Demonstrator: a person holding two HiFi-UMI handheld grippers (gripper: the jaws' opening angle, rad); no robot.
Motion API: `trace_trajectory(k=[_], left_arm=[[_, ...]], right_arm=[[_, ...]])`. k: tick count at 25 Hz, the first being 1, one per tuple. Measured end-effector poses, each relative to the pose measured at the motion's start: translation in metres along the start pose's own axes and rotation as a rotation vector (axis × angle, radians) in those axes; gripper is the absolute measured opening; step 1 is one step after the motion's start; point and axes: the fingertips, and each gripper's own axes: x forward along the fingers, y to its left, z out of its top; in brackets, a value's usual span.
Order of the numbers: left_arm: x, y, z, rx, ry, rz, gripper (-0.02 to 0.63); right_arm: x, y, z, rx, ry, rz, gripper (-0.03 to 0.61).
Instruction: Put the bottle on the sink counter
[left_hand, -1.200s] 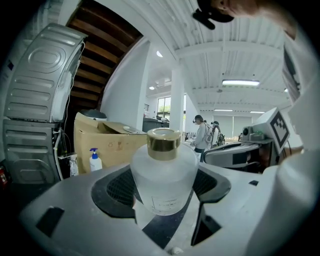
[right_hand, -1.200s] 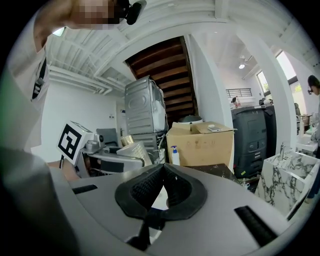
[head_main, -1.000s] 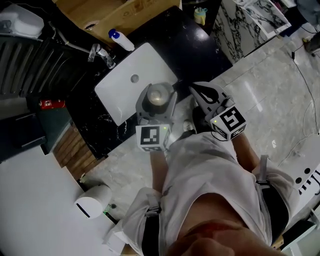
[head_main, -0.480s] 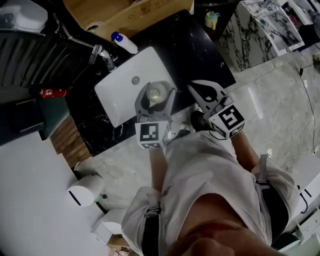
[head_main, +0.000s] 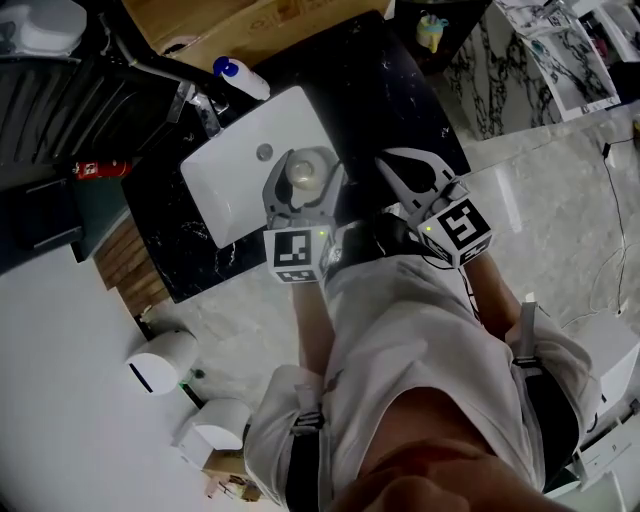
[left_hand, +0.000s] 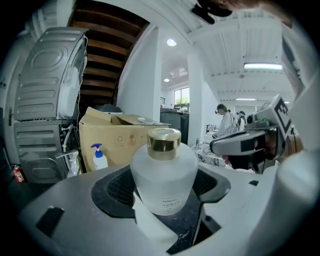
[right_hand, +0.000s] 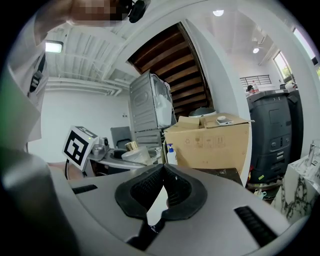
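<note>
Left gripper (head_main: 305, 188) clamping bottle (left_hand: 164, 172), right gripper (right_hand: 163, 167) seemingly closed, empty

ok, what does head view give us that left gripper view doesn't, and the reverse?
Head view only: the whole white basin and black counter seen from above, and the person's shorts. Left gripper view catches only slivers of basin and counter between its jaws.

Left gripper view only: the side of the bottle, with its gold cap and small label, plus a person far back in the room.

Both: the bottle clamped in the left gripper, the shut right gripper beside it, the blue-topped pump bottle and the cardboard box.
</note>
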Motion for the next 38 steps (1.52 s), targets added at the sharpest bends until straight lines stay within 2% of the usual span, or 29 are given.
trace_trajectory(k=[8, 20, 38], left_arm=[[0.026, 0.020, -0.006, 0.004, -0.012, -0.017, 0.328], [0.078, 0.057, -0.022, 0.002, 0.003, -0.070, 0.328], [0.142, 0.084, -0.047, 0.019, 0.022, -0.160, 0.328]], right_arm=[[0.031, -0.008, -0.014, 0.004, 0.040, -0.004, -0.003], [0.077, -0.033, -0.031, 0.026, 0.097, -0.082, -0.002], [0.130, -0.064, -0.054, 0.038, 0.147, -0.193, -0.003]])
